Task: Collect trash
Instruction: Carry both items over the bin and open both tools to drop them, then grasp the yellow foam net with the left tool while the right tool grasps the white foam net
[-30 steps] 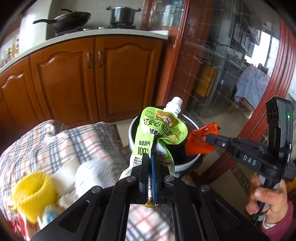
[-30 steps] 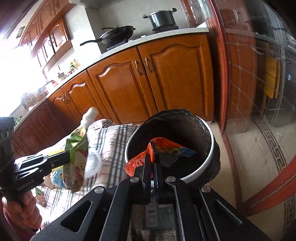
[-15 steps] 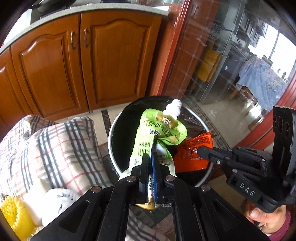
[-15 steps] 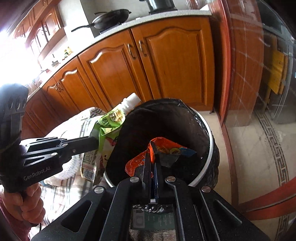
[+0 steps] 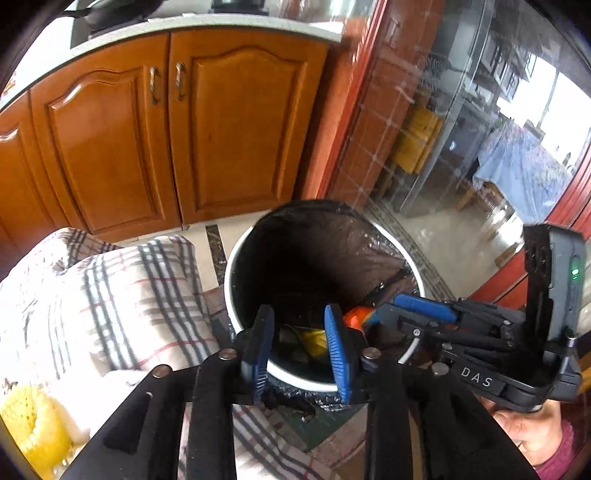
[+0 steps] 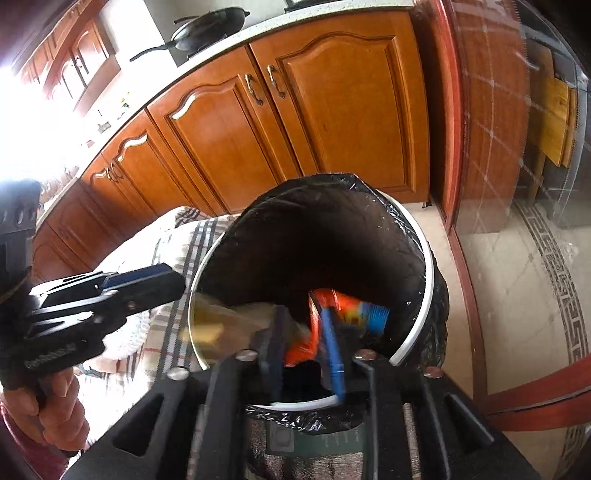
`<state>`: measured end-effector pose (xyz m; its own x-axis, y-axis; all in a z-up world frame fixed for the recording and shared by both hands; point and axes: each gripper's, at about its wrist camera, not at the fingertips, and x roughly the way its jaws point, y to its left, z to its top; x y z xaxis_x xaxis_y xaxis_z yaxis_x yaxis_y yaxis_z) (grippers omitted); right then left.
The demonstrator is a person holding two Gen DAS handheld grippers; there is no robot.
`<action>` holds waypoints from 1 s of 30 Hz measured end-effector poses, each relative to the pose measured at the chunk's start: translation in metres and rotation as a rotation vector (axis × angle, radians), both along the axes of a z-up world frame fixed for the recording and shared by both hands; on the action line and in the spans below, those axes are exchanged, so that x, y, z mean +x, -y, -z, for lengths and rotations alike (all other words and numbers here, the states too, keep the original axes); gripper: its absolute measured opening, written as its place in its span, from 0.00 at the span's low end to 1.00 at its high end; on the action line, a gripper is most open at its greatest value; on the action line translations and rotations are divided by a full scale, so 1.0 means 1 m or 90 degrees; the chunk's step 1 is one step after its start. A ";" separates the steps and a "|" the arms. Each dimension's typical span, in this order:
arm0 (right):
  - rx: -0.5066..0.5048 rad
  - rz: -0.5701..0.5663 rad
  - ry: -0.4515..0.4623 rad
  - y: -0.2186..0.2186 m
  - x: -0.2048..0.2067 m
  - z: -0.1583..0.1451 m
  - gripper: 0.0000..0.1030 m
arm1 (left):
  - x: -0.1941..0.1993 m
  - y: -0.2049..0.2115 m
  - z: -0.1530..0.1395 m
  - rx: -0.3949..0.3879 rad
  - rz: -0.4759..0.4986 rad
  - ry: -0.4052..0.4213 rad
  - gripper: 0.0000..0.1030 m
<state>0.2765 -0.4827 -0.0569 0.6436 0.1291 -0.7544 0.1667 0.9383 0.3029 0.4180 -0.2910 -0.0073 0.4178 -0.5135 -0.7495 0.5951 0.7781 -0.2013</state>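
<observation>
Both sets of jaws spread wide, empty: left gripper [image 5: 300,345] and right gripper [image 6: 303,341] over the lined trash bin [image 5: 236,295]. Orange wrapper [image 6: 314,332] and blurred green pouch [image 6: 221,317] dropping inside. Light, crinkly, slippery film; best pinched at a flat edge.

Glossy orange-brown wooden cabinet doors [image 5: 236,129] under a pale countertop [image 6: 314,22], beige tiled floor [image 6: 517,258], red-framed glass door [image 5: 461,110], bright window glare.

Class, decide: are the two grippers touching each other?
Apart. The right wrist view shows the left gripper at the left rim of the bin, with open bin mouth between it and the right gripper.
</observation>
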 end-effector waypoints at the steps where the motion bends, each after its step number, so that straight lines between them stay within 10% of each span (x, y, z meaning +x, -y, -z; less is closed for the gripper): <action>1: 0.004 0.001 0.005 -0.001 -0.002 -0.002 0.32 | -0.004 -0.006 -0.002 -0.007 -0.005 0.004 0.30; 9: 0.023 0.013 0.057 -0.017 -0.025 -0.022 0.37 | -0.048 -0.076 -0.015 -0.062 -0.073 0.051 0.34; 17: 0.031 0.026 0.130 -0.052 -0.055 -0.037 0.64 | -0.101 -0.147 -0.008 -0.085 -0.156 0.079 0.37; 30: 0.074 -0.024 0.133 -0.113 -0.064 -0.029 0.68 | -0.176 -0.229 -0.010 -0.092 -0.248 0.092 0.45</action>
<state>0.2129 -0.3695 -0.0282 0.7772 0.2343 -0.5840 0.0544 0.8996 0.4333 0.2424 -0.0619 0.0029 0.6964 -0.3926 -0.6008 0.2933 0.9197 -0.2611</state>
